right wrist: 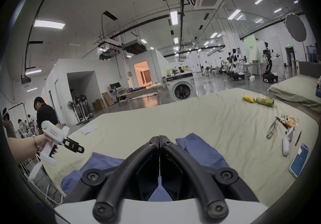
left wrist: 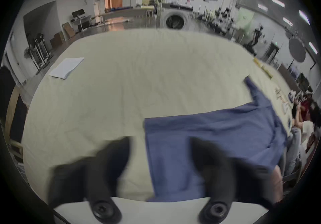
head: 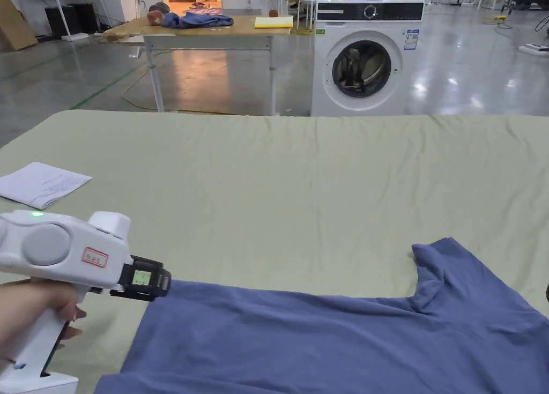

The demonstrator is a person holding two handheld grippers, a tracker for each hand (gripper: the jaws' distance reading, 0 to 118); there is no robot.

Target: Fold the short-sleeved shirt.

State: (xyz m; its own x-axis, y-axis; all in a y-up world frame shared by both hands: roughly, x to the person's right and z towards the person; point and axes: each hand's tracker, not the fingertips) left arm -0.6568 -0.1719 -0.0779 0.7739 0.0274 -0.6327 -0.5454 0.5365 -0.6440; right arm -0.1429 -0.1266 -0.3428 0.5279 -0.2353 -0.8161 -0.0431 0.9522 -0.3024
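Blue shirt (head: 332, 341) flat, long axis left-right; sleeve (head: 437, 264) pointing away.

Right gripper (right wrist: 159, 138) fingers together, empty, above blue shirt (right wrist: 199, 149)

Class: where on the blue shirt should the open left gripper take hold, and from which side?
Probably the hem corner nearest the left gripper, approached from the person's left. The shirt lies flat on the sheet, so its free edge there gives the jaws something to pinch.

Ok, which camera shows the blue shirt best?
The head view: the blue shirt lies close and sharp. The left gripper view blurs it; in the right gripper view the right gripper hides its middle.
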